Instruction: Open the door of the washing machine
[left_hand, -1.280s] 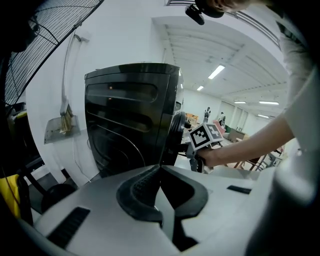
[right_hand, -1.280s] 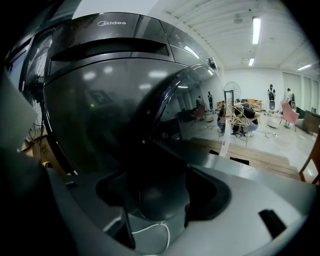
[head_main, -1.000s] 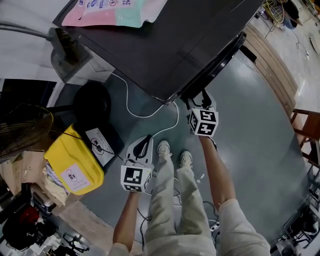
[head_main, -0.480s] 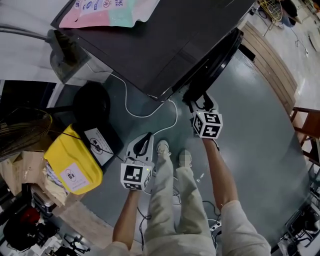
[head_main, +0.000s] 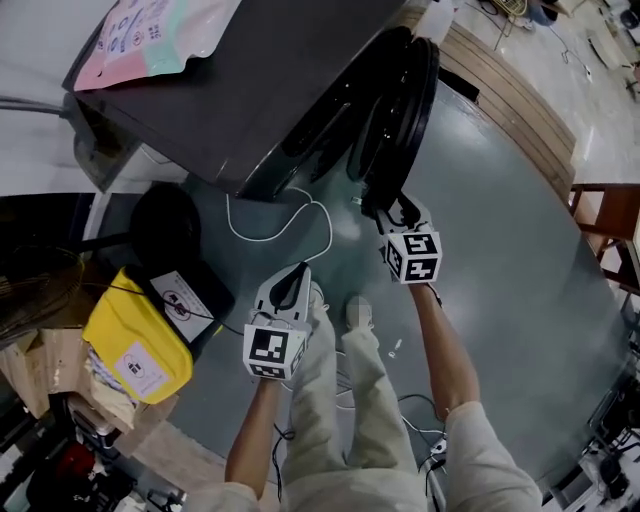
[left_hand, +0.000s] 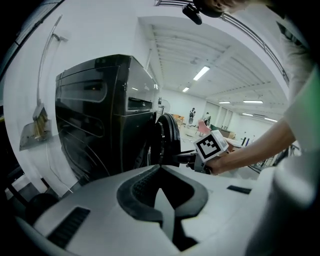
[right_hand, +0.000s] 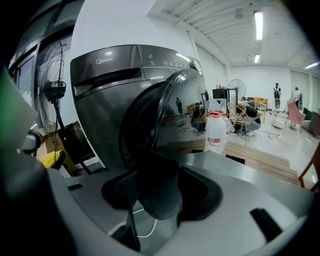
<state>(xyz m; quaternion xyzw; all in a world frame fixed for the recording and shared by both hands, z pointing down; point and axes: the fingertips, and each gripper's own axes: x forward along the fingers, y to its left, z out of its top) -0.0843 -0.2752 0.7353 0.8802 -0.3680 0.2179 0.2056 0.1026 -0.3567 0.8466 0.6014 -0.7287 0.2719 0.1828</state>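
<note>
The dark grey washing machine (head_main: 250, 90) stands on a grey floor (head_main: 500, 230), and a pink and green pouch (head_main: 160, 35) lies on its top. Its round door (head_main: 405, 90) is swung partly out from the front. The right gripper (head_main: 385, 207) pinches the lower rim of this door; its jaws have just been closing, with the rim between them. The left gripper (head_main: 300, 272) is well apart from the machine, its jaws pressed together on nothing. A thin white cable (head_main: 285, 228) lies on the floor before the machine.
</note>
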